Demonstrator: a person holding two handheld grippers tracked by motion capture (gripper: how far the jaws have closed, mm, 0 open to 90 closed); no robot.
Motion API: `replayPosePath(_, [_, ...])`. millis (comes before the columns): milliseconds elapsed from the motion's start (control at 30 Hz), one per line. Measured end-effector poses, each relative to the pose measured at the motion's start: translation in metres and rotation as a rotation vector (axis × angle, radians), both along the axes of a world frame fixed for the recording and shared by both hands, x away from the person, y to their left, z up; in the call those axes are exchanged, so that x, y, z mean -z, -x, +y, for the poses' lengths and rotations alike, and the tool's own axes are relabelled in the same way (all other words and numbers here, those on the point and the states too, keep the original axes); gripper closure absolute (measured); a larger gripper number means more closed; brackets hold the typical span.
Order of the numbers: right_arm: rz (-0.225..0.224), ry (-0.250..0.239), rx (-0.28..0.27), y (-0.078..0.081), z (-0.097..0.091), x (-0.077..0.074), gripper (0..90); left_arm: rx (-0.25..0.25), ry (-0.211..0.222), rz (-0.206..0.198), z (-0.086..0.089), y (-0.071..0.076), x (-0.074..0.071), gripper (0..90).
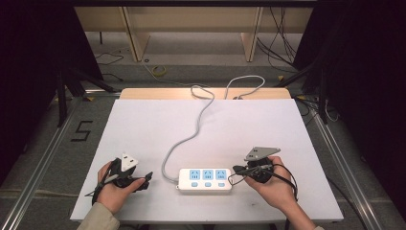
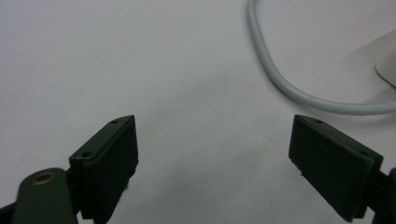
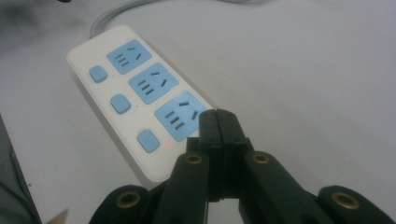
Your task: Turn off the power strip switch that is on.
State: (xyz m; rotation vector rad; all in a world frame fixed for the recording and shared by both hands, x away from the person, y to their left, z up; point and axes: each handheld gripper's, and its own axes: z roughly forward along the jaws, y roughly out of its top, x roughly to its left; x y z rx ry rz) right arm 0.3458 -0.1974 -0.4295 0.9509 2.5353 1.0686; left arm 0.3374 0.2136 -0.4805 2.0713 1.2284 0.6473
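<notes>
The right gripper (image 3: pixel 218 116) has its jaws pressed flat together with nothing between them, and its tip hangs just over the near end of the power strip (image 3: pixel 135 98), beside the last socket (image 3: pixel 181 115). From that tip, the last blue switch (image 3: pixel 148 140) sits at about 8 o'clock, with a small red light next to it. The left gripper (image 2: pixel 212 154) has its jaws spread wide and empty over the bare table (image 2: pixel 140 70); the strip's cord (image 2: pixel 280 79) curves at its 1 o'clock. In the high view the strip (image 1: pixel 205 180) lies near the front edge, between both hands. I judge the step to be pressing a switch with the closed tip. The next move needs a small shift toward the switch, then a straight, gentle push down.
</notes>
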Motion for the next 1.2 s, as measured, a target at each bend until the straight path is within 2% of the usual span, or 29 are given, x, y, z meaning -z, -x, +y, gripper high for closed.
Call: replayPosePath(1200, [0.042,0.043,-0.079,0.0,0.025,0.004,90.0,0.006,0.0,-0.002,-0.001,0.0,0.0,15.5])
